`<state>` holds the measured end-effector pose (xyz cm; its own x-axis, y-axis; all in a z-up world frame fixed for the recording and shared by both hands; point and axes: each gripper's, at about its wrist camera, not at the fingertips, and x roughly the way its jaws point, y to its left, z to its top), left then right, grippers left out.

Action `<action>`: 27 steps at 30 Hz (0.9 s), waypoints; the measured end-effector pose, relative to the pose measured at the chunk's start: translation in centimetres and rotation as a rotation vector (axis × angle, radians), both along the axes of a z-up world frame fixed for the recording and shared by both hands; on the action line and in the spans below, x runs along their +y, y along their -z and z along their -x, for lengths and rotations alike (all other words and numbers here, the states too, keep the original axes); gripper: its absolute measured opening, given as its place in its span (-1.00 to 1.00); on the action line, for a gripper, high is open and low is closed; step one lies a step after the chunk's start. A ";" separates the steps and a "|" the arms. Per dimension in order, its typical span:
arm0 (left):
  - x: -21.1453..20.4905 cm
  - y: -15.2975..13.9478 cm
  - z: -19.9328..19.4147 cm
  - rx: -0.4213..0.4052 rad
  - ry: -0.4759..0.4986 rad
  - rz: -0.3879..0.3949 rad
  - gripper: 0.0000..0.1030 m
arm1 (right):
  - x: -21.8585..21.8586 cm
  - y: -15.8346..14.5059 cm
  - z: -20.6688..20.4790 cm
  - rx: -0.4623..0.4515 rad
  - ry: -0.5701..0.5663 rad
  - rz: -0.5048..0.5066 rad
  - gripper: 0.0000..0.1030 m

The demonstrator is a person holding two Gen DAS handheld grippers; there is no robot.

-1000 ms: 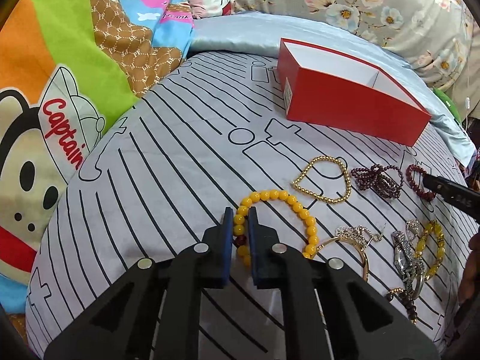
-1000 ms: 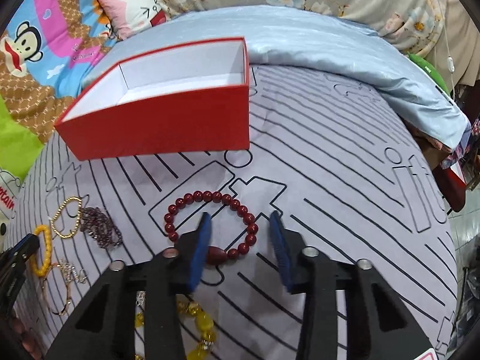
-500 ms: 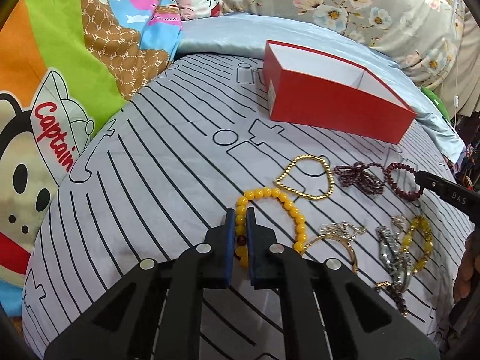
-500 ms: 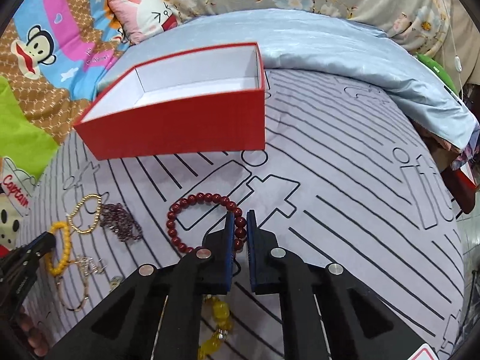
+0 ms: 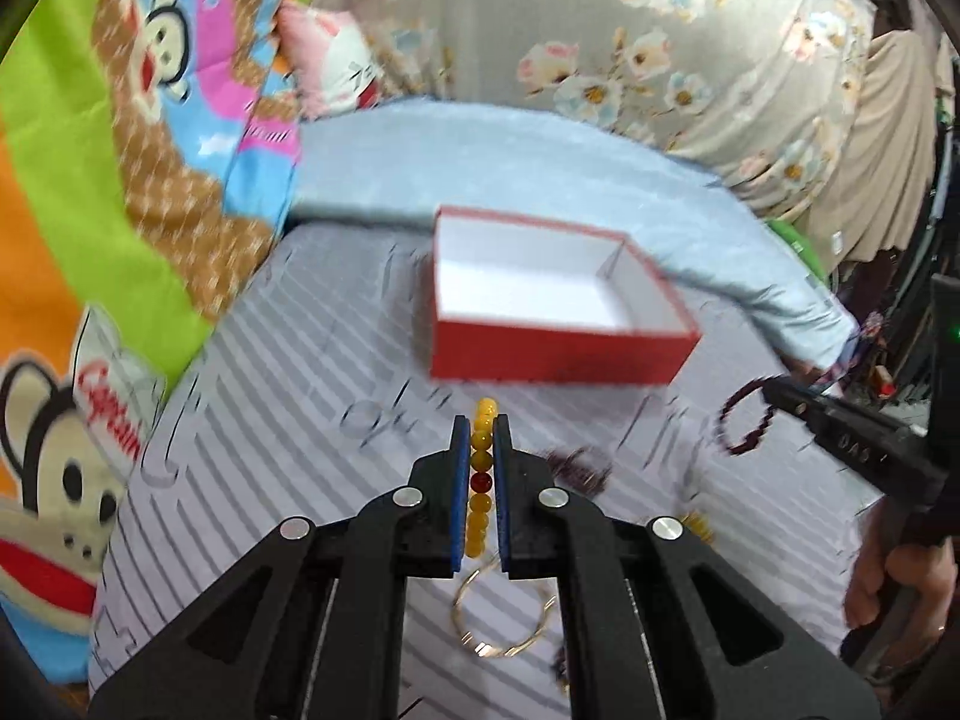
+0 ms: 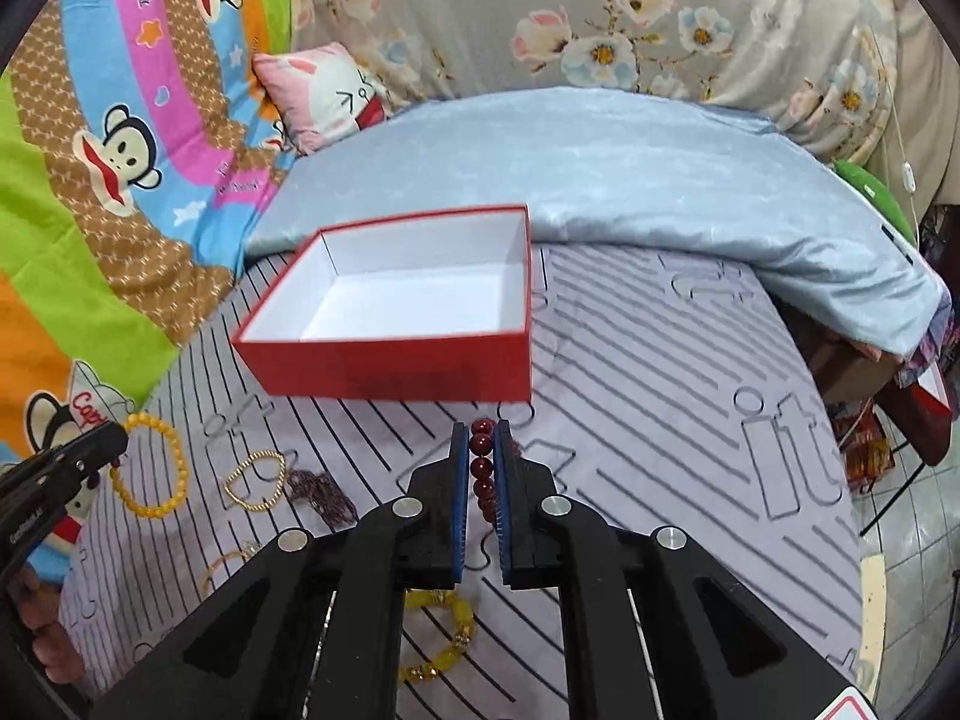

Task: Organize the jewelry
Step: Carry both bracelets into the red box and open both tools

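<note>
My left gripper point(image 5: 481, 438) is shut on the yellow bead bracelet point(image 5: 480, 480) and holds it lifted above the bed, short of the open red box point(image 5: 558, 354). My right gripper point(image 6: 483, 441) is shut on the dark red bead bracelet point(image 6: 482, 471), also lifted, just in front of the red box point(image 6: 396, 372). The box has a white inside and nothing in it. In the right wrist view the yellow bracelet point(image 6: 150, 468) hangs from the left gripper at far left. In the left wrist view the red bracelet point(image 5: 744, 426) hangs from the right gripper.
On the striped sheet point(image 6: 660, 420) lie a gold heart-shaped chain point(image 6: 255, 480), a dark purple bead string point(image 6: 321, 498), a thin gold bangle point(image 5: 501, 621) and a chunky yellow bracelet point(image 6: 438, 636). A blue quilt point(image 6: 600, 168) lies behind the box. The bed's edge drops off at right.
Both grippers have lifted their bracelets off the sheet and moved toward the red box. The right gripper closed on the red bracelet within the last second.
</note>
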<state>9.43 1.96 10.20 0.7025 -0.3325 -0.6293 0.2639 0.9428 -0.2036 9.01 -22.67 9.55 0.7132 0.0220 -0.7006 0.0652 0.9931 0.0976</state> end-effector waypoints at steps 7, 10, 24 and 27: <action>-2.0 -4.2 -5.0 -0.068 0.045 0.024 -0.86 | -0.3 -3.9 -3.9 -0.060 -0.051 -0.017 -0.85; -3.1 -4.3 -8.4 -0.060 0.064 0.032 -0.86 | -0.2 -4.8 -6.7 -0.070 -0.065 -0.020 -0.85; -7.1 0.0 -21.2 0.030 0.119 0.041 -0.86 | 0.6 0.1 -20.2 0.049 -0.115 -0.116 -0.85; -7.4 1.3 -23.1 0.057 0.104 0.027 -0.86 | 1.0 1.7 -22.1 0.089 -0.116 -0.111 -0.85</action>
